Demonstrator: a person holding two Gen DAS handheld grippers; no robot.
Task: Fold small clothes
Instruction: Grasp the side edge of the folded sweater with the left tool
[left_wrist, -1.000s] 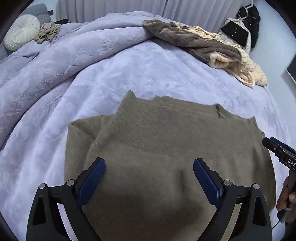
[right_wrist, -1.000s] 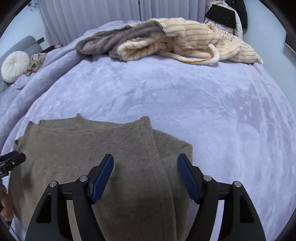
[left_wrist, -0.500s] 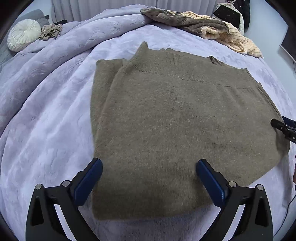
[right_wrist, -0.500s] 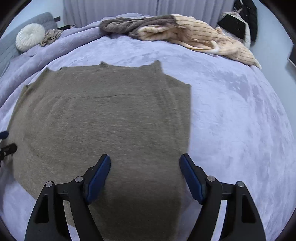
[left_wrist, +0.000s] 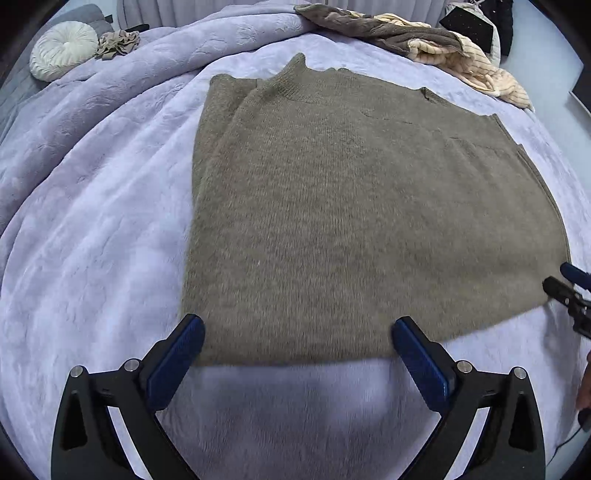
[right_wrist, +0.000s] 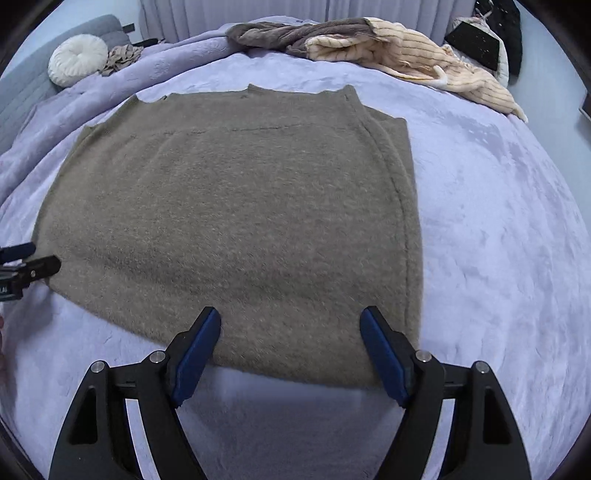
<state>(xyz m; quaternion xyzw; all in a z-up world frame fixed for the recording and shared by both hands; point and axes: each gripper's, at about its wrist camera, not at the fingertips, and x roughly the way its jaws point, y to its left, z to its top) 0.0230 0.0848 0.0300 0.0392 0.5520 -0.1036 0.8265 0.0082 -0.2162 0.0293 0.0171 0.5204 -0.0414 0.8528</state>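
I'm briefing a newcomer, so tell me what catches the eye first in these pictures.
First, the olive-brown sweater, spread flat in the middle of the lavender blanket with its sleeves folded in. Next, the two open grippers, left gripper and right gripper, poised at its near edge, gripping nothing. At the far edge lies a heap of cream and brown clothes.

An olive sweater (left_wrist: 362, 221) lies flat on the lavender blanket (left_wrist: 92, 258), apparently folded along its left side.
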